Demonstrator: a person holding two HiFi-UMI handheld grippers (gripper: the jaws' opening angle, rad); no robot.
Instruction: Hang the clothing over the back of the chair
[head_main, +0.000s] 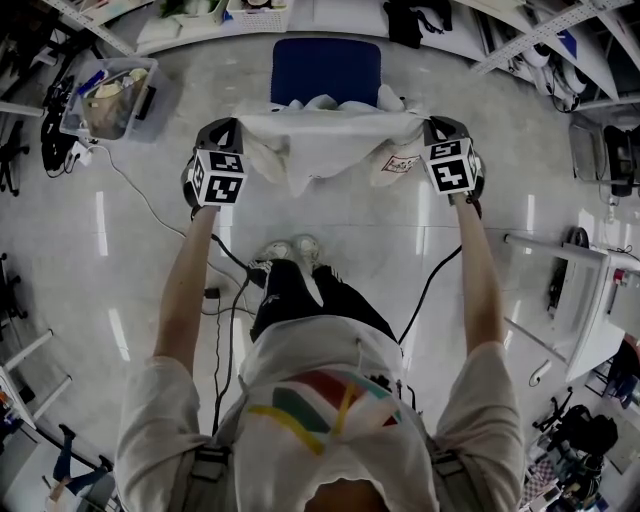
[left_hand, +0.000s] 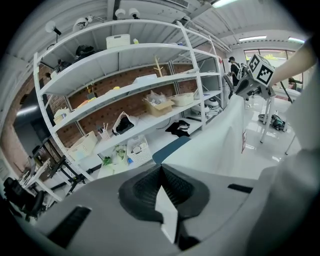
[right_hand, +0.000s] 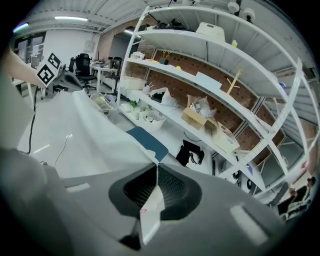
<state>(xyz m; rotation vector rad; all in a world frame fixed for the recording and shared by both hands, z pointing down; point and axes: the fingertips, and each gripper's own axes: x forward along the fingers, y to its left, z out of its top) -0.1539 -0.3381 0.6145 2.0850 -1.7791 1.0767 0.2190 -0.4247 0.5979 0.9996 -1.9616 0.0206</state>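
Clothing (head_main: 325, 140), a soft, creased white garment, hangs stretched wide just on the person's side of the blue, flat-padded chair (head_main: 326, 65). It looks lifted and spread, but not yet draped over the chair's back. The left gripper (left_hand: 161, 175) and the right gripper (right_hand: 157, 172) each pinch a thin fold of its fabric at either end, with the jaws nearly together.

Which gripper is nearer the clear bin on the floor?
Left. The left gripper is just right of the bin; the right gripper is farther right, past the white garment.
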